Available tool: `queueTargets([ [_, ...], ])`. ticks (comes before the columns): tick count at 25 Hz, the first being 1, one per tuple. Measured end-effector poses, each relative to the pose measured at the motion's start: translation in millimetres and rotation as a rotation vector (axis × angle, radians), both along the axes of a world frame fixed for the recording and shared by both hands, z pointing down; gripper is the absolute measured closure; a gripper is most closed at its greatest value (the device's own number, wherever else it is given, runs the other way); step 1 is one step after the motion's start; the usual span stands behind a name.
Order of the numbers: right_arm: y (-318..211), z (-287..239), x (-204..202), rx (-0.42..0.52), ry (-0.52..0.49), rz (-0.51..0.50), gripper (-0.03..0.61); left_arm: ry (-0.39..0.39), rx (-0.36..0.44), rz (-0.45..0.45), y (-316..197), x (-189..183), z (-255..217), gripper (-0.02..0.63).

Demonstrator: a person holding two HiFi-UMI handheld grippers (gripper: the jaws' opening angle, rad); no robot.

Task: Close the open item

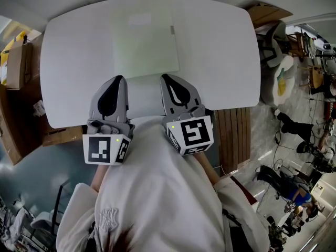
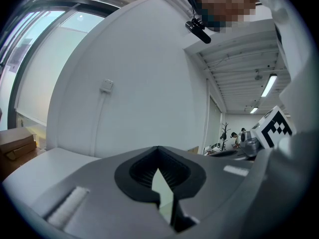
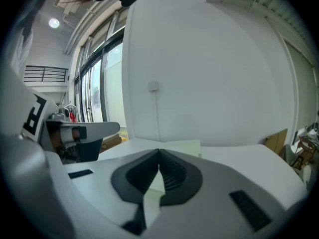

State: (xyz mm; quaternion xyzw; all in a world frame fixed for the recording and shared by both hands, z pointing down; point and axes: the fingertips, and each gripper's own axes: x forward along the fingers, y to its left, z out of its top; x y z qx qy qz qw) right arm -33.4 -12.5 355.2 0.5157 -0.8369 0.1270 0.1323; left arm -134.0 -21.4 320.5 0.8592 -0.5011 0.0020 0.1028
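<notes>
In the upper middle of the head view, the flat green folder (image 1: 144,43) is lying on the white table (image 1: 220,51), just ahead of the left gripper (image 1: 119,80) and right gripper (image 1: 165,77), both sitting clenched, empty and equally near.

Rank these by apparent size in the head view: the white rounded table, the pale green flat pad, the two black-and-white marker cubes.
1. White rounded table
2. Pale green flat rectangular pad
3. Black-and-white marker cubes, left and right: alike, so tied.
</notes>
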Motion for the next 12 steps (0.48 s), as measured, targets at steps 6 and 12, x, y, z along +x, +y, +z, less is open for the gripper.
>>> queueTargets([
  [6, 1.1, 1.1, -0.2, -0.012, 0.002, -0.006, 0.569, 0.001, -0.01, -0.002, 1.6, 0.6, 1.3, 0.606],
  [12, -1.0, 0.1, -1.4, -0.001, 0.0, -0.003, 0.569, 0.009, -0.018, -0.007, 0.3, -1.7, 3.3, 0.606],
])
